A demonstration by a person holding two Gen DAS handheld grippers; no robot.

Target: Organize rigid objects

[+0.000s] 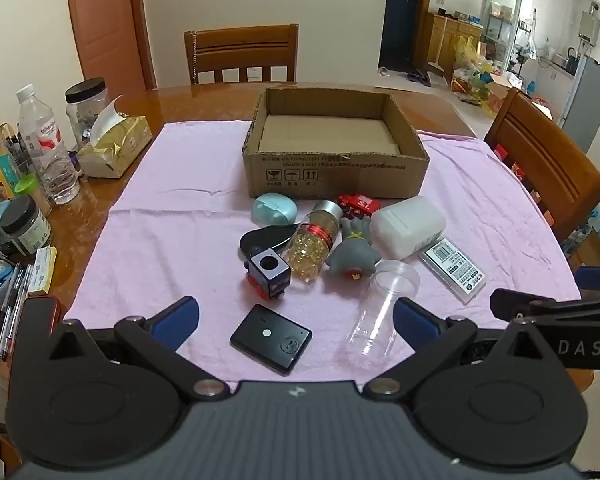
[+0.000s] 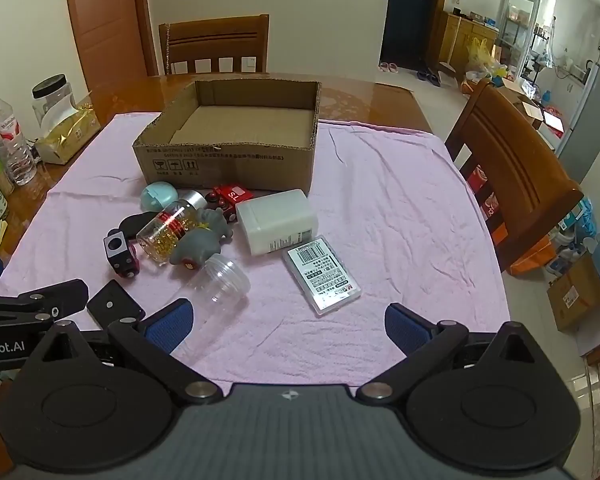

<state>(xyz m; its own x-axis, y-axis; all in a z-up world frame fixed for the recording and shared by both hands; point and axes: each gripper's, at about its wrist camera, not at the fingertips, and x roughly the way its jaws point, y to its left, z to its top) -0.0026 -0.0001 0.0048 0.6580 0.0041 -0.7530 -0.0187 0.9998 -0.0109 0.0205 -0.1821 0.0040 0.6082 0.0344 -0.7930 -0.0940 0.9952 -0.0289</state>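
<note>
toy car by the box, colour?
Red toy car with a white patch; clearest in the left wrist view.

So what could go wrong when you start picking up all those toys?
The clear plastic jar lies on its side, so it might roll away when nudged. The toys sit crowded: grabbing the gold-bead bottle could bump the grey figure touching it. Both grippers are open and hold nothing.
</note>
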